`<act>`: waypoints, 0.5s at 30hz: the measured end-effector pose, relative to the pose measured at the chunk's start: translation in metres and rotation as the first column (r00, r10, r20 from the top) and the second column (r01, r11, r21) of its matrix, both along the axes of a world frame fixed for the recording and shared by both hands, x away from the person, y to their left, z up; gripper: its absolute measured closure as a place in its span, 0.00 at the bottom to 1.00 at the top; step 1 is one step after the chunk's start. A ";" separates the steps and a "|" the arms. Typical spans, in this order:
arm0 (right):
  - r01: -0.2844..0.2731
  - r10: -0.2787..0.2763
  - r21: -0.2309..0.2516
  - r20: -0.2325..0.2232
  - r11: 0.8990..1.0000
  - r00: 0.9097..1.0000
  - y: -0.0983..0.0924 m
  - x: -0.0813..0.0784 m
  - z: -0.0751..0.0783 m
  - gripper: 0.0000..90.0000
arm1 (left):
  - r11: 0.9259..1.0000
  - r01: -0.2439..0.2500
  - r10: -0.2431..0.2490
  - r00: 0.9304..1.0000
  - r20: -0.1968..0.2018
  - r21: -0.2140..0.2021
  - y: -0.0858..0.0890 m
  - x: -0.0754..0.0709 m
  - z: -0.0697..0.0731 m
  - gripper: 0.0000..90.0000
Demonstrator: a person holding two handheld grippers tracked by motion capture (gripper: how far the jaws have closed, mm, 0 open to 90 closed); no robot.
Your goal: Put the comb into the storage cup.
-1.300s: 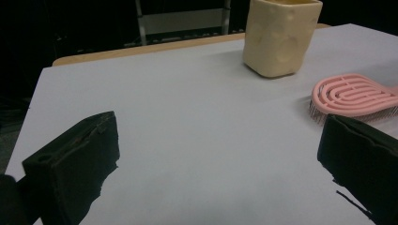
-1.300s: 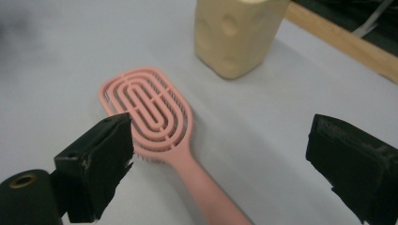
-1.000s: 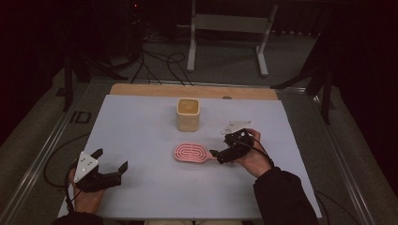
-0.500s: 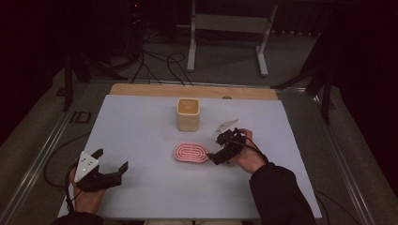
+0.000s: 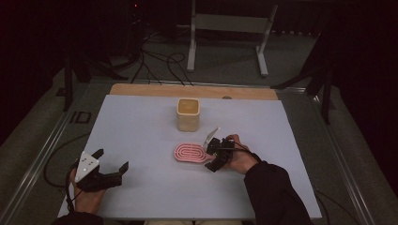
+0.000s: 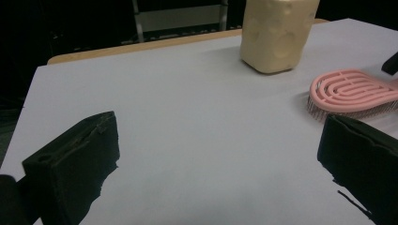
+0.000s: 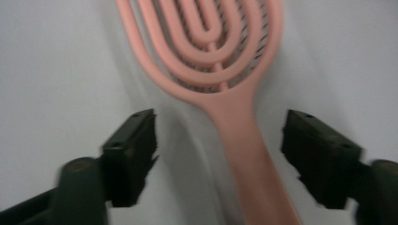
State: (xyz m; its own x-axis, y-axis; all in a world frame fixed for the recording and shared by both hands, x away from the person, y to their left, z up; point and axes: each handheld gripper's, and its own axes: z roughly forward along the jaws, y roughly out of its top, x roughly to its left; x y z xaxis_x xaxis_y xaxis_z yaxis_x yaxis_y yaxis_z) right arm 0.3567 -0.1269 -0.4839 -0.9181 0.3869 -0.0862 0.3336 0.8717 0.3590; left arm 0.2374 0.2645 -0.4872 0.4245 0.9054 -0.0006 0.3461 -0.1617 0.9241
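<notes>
Our right hand-held gripper [image 7: 218,159] gapes wide astride the pink brush [image 7: 211,61] handle, empty; we should centre before closing.

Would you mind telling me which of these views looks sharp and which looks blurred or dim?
High view: dark surroundings, table lit and sharp. Left gripper view: crisp pink brush. Right gripper view: brush and jaws smeared and soft.

dim room, lit table [image 5: 141,122]; right gripper view blurred.
</notes>
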 end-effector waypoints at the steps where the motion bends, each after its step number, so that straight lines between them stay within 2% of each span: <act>1: -0.007 0.007 -0.009 -0.004 1.000 1.000 0.001 0.001 -0.001 0.39 | 1.000 0.001 -0.001 1.000 0.000 0.000 0.000 0.000 0.000 0.00; 5: -0.012 0.011 -0.021 -0.027 1.000 1.000 0.003 0.006 -0.006 0.55 | 1.000 0.002 -0.002 1.000 -0.001 0.001 0.000 0.000 0.000 0.00; 7: -0.006 0.005 -0.022 -0.042 1.000 0.999 0.002 0.009 -0.009 0.59 | 1.000 0.003 -0.003 1.000 -0.001 0.000 0.000 0.000 0.000 0.00; 15: 0.010 -0.010 0.006 -0.064 1.000 0.998 0.001 0.017 -0.011 0.67 | 1.000 0.006 -0.006 1.000 -0.003 0.000 -0.001 0.000 -0.001 0.00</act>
State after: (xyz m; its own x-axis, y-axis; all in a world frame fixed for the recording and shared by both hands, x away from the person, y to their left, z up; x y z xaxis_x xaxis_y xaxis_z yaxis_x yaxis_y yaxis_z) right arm 0.3740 -0.1260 -0.4953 -0.9177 0.3966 -0.0250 0.3649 0.8659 0.3422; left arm 0.2378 0.2632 -0.4877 0.4296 0.9030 -0.0016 0.3480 -0.1640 0.9230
